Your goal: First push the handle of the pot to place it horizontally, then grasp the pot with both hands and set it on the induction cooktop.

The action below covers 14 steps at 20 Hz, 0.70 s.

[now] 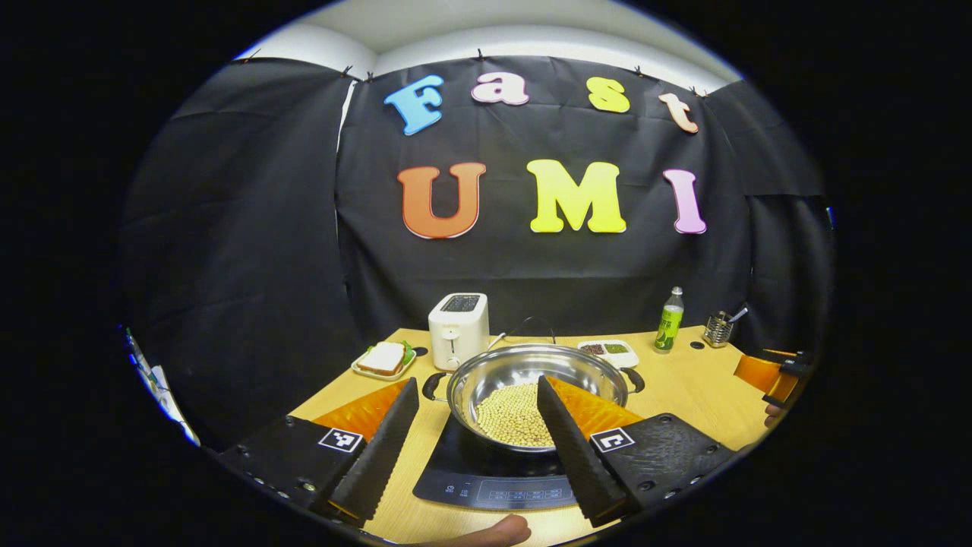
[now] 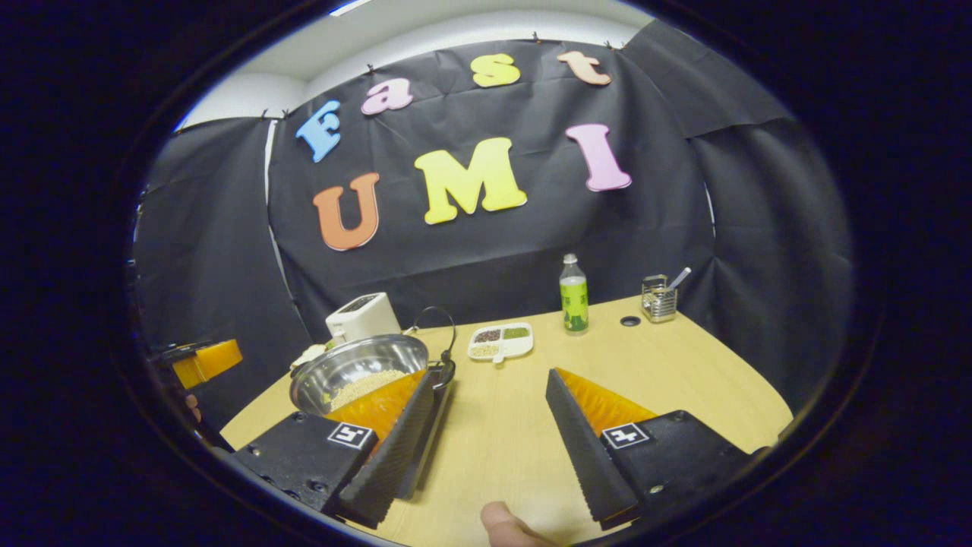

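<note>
I work at a light wooden table point(image 2: 683, 380) that runs up to the black cloth wall point(image 2: 645, 228), clipped along its top edge. Above the cloth I see a pale wall or ceiling point(image 1: 471, 34), too curved to tell which. Left of the table, the cloth falls into shadow.

Steel pot point(image 1: 535, 380) of pale beans sits upright on black induction cooktop point(image 1: 493, 482).
</note>
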Tool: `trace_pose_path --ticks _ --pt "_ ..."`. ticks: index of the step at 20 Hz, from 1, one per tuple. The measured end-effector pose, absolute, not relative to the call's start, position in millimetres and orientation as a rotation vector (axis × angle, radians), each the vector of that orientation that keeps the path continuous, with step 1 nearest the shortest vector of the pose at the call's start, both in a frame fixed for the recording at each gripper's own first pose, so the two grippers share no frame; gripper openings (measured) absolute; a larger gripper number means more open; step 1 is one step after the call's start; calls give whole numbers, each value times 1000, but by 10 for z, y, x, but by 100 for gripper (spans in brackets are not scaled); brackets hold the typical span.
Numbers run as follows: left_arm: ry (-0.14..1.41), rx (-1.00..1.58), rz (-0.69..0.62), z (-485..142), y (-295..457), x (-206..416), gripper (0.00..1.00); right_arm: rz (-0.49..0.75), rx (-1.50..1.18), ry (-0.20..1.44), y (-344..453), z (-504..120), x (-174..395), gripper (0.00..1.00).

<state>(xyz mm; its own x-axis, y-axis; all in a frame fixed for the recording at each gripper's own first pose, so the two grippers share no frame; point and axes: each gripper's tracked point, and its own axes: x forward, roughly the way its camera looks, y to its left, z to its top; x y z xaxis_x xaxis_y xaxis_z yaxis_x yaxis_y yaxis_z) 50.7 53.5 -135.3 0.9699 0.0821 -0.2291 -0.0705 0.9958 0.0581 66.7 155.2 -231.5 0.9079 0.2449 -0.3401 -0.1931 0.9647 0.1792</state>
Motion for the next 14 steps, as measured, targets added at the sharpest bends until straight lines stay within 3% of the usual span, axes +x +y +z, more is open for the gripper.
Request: trace_pose_path --ticks 8,9,10,14 --pt "117 70 62 -983 217 -31 96 190 81 197 1007 -1553 125 95" --pt "115 55 63 -987 192 -77 89 182 72 175 931 -1470 73 95" --pt "117 46 57 -987 152 -125 96 173 69 154 861 -1390 17 95" --pt "77 55 57 -784 117 -282 96 163 71 101 671 -1186 -208 94"
